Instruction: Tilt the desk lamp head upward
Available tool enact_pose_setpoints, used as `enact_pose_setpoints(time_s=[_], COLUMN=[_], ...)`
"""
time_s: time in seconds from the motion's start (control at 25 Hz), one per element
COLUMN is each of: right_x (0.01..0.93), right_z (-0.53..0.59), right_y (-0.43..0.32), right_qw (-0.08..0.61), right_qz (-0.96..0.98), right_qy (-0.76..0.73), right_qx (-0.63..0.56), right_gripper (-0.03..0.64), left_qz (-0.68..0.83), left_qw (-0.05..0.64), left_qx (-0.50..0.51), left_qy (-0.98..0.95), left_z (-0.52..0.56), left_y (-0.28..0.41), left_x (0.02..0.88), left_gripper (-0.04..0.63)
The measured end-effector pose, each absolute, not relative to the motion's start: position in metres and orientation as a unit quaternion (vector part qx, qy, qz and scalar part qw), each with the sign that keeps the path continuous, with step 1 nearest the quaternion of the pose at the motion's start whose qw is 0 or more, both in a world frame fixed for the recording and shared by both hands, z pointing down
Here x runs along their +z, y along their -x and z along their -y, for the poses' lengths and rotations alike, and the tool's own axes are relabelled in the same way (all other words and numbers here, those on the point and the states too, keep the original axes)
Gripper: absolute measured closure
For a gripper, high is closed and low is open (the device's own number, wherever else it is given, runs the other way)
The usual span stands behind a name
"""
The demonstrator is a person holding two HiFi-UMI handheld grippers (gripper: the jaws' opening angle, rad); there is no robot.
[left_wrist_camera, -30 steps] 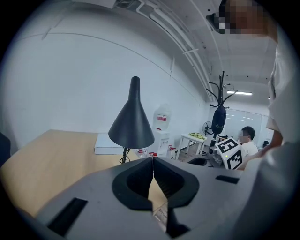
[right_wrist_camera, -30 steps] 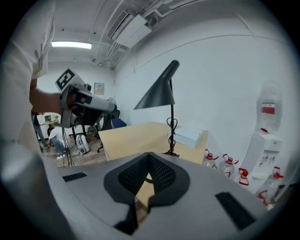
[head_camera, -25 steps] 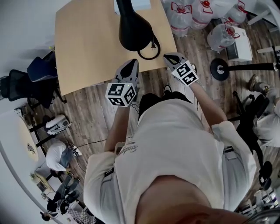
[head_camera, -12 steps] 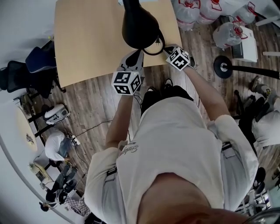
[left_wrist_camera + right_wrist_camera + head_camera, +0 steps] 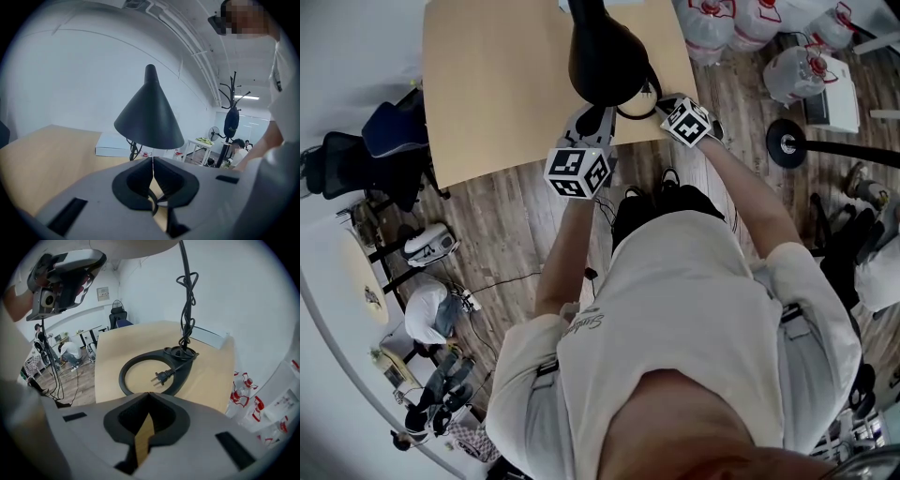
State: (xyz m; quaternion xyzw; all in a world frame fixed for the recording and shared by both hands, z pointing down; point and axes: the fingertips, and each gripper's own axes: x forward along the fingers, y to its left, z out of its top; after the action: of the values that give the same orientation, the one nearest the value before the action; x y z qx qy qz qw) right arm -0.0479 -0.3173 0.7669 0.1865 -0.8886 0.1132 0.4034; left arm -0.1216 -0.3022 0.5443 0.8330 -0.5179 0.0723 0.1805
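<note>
1. You're standing at a light wooden surface [image 5: 487, 84] set on a wood-plank floor [image 5: 497, 234], with white walls round the room.
2. One desk lamp is in front of you. Its black conical head [image 5: 149, 117] hangs over the near edge of the surface, mouth facing down. Its ring-shaped base [image 5: 154, 373] lies flat on the wood near that edge.
3. One cord [image 5: 187, 301] drops in loops to the back of the base. Its plug [image 5: 161, 377] lies loose inside the ring.
4. Your left gripper [image 5: 152, 161] has its jaws pressed together with nothing between them. The tips sit just under the rim of the head, and contact can't be made out.
5. Your right gripper [image 5: 149, 394] also has its jaw tips meeting and holds nothing. It points at the base from just off the surface's edge.
6. One flat white box [image 5: 115, 145] lies at the far side of the surface.
7. Four water jugs [image 5: 787, 70] with red caps stand on the floor to your right.
8. One round black stand foot [image 5: 787, 142] sits near them.
9. One dark office chair [image 5: 384, 150] stands at the surface's left side.
10. One person in white [image 5: 427, 314] crouches on the floor well off to your left.
11. Far back, the left gripper view shows one coat rack [image 5: 232, 112].
</note>
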Motion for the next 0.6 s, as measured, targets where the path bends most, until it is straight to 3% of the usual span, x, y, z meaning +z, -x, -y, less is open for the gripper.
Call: enact_pose_setpoints(time_s=[0.6], right_x=[0.768], right_z=[0.318], right_y=[0.045], right_qw=[0.434], right_qz=[0.869], right_qy=[-0.208], right_qx=[0.119], right_gripper=[0.621], left_qz=[0.498], left_qw=[0.107], left_qx=[0.022], left_qy=[-0.86], left_z=[0.28], left_y=[0.104], left_x=[0.508], left_gripper=[0.581])
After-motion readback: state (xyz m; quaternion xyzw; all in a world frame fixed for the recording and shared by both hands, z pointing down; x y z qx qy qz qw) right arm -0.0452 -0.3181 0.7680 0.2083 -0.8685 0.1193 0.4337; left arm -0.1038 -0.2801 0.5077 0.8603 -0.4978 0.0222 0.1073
